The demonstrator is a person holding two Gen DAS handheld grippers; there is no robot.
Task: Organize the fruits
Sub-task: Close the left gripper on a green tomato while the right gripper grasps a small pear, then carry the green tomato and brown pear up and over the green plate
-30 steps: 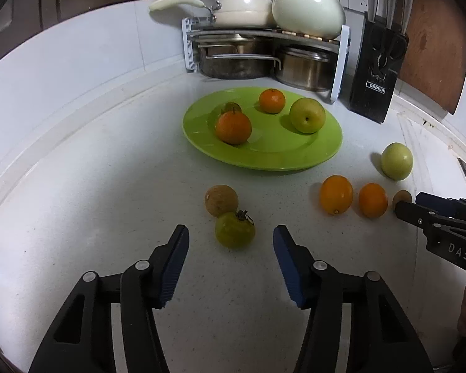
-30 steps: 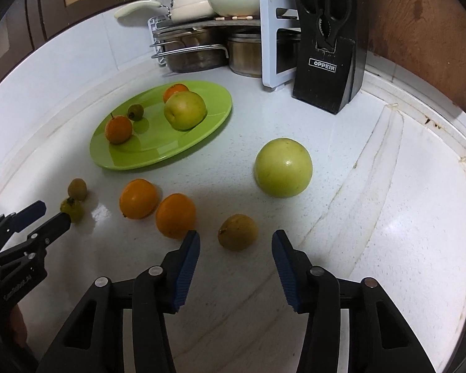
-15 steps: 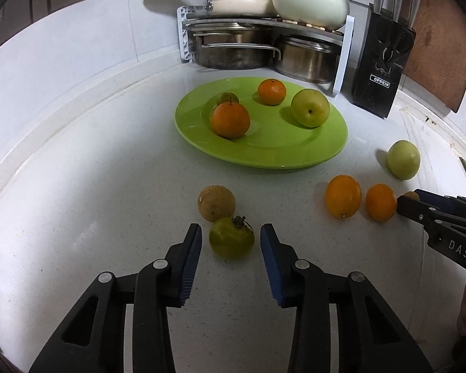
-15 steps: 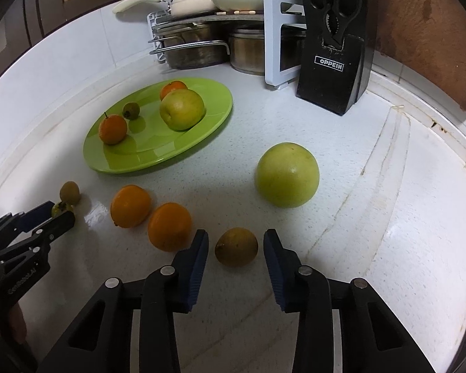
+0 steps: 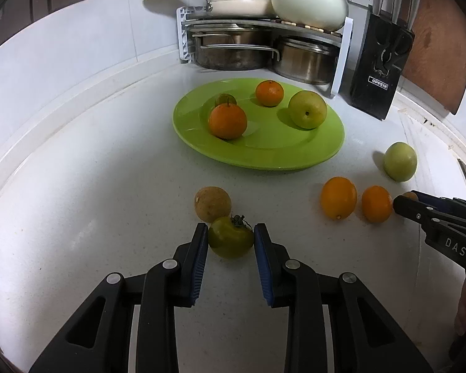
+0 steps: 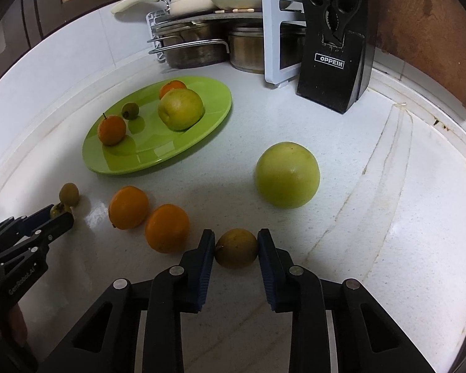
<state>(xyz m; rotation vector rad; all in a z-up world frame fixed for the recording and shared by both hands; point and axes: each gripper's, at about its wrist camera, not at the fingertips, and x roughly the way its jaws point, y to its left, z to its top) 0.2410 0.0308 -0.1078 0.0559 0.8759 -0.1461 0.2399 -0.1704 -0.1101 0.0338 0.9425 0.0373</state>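
Note:
My left gripper (image 5: 230, 233) is closing, and its blue pads press both sides of a small green tomato-like fruit (image 5: 230, 244) that sits on the white counter. A brown round fruit (image 5: 212, 204) touches it from behind. My right gripper (image 6: 236, 239) is closing too, its pads against a brownish-yellow fruit (image 6: 236, 253) on the counter. The green plate (image 5: 264, 155) further back holds two oranges, a yellow-green apple (image 5: 307, 109) and a small green fruit. Two oranges (image 6: 129, 206) (image 6: 167, 228) lie between the grippers. A large pale green fruit (image 6: 287, 174) rests beyond the right gripper.
A rack of pots and pans (image 5: 258, 46) fills the back corner. Beside it stands a black knife block (image 5: 379, 71), with a brown board against the wall behind it. The tiled wall curves round the left side. A seam runs across the counter at the right (image 6: 372, 186).
Both grippers went from wide open to closed onto their fruits. The left one slid forward around the green fruit and the right one around the brownish fruit. No fruit has left the counter.

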